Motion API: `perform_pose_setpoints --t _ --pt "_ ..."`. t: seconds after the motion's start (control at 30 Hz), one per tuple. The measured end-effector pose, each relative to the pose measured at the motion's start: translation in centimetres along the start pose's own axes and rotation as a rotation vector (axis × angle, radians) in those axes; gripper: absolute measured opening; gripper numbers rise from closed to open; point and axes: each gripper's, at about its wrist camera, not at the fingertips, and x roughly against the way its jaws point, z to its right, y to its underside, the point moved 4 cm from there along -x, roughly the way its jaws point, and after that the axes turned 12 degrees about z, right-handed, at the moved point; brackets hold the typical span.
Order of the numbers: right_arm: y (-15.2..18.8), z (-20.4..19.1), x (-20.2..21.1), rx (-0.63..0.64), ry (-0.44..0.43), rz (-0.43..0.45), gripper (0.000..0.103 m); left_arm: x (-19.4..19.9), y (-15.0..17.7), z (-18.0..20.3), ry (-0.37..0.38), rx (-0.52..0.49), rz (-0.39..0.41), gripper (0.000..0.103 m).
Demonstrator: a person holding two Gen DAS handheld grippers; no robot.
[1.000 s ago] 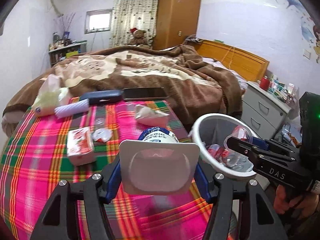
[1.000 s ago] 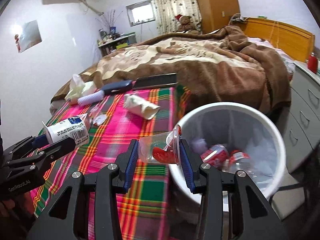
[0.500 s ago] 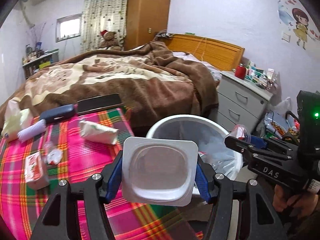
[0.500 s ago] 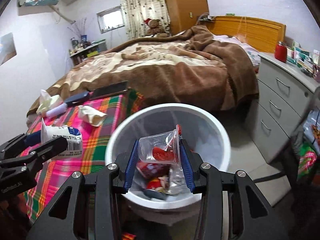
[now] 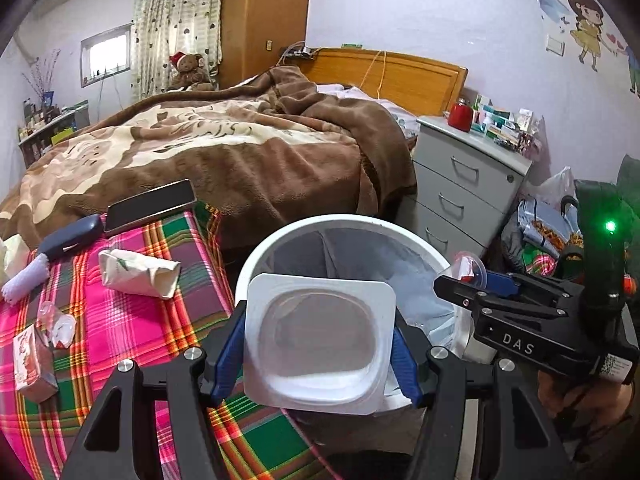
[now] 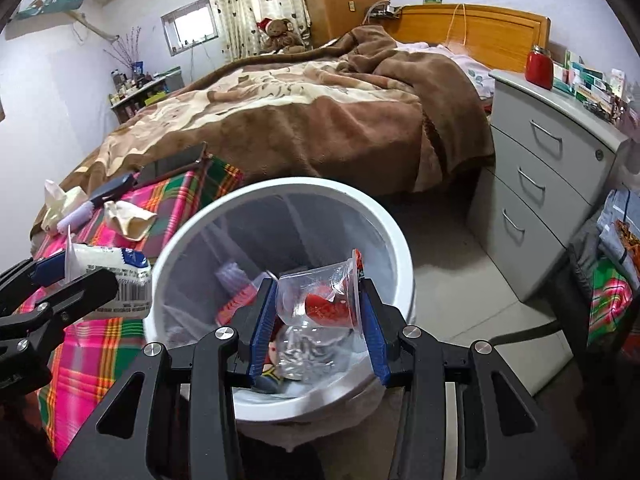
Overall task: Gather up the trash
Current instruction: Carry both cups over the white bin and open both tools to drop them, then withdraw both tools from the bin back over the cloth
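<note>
Left tongs (image 5: 318, 344) are clamped on a white yogurt cup (image 5: 319, 342), its open mouth facing the camera, held over the near rim of the white trash bin (image 5: 280, 248). Beside the bin, on the plaid-covered bench (image 5: 120, 320), lie a crumpled paper wrapper (image 5: 138, 274), a small red carton (image 5: 32, 364), a torn foil lid (image 5: 60, 326), a dark case (image 5: 70, 234) and a black phone (image 5: 150, 206). Beyond the bin stands a bed under a brown blanket (image 5: 240, 148), with a grey drawer unit (image 5: 464, 188) to the bin's far right and a wooden wardrobe (image 5: 266, 20) behind the bed. Right tongs (image 5: 472, 280) show at the bin's right rim in this view. From the right wrist view, the right tongs (image 6: 318, 308) are closed on a clear plastic cup (image 6: 320, 300) with red residue, lying sideways directly above the bin's opening (image 6: 396, 240); inside the bin are a crushed bottle (image 6: 304, 352) and red-and-white packaging (image 6: 236, 300). The left tongs (image 6: 60, 288) appear at the bin's left edge, gripping the yogurt cup (image 6: 112, 272) over the bench (image 6: 100, 340). A teddy bear (image 6: 280, 34) sits past the bed by the curtain, and bags (image 6: 612, 280) rest on the floor to the bin's right.
</note>
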Motion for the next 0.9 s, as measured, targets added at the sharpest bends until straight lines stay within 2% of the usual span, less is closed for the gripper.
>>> perform_pose_setpoints --t 0.2,0.27,0.3,0.33,0.43,0.5,0.9 --pt "0.1 0.8 -1.1 0.004 0.01 -0.029 0.043 -1.2 0.2 -0.1 0.019 0.03 -0.013 0.063" --pt "0.2 0.8 -1.2 0.016 0.017 -0.029 0.05 -1.3 0.3 0.0 0.017 0.028 -0.01 0.065" --pt "0.2 1.0 -1.2 0.02 0.025 -0.027 0.061 -1.4 0.2 -0.1 0.014 0.026 -0.013 0.066" --pt "0.2 1.1 -1.2 0.019 0.03 -0.028 0.065 -1.5 0.3 -0.1 0.01 0.027 -0.016 0.066" --pt "0.2 1.3 -1.1 -0.009 0.011 -0.026 0.065 -1.3 0.1 -0.3 0.009 0.037 -0.007 0.068" --pt "0.2 1.4 -1.1 -0.013 0.016 -0.026 0.065 -1.1 0.0 -0.5 0.004 0.04 -0.001 0.075" --pt "-0.2 0.4 -0.5 -0.008 0.008 -0.007 0.065 0.4 -0.1 -1.4 -0.012 0.055 0.022 0.075"
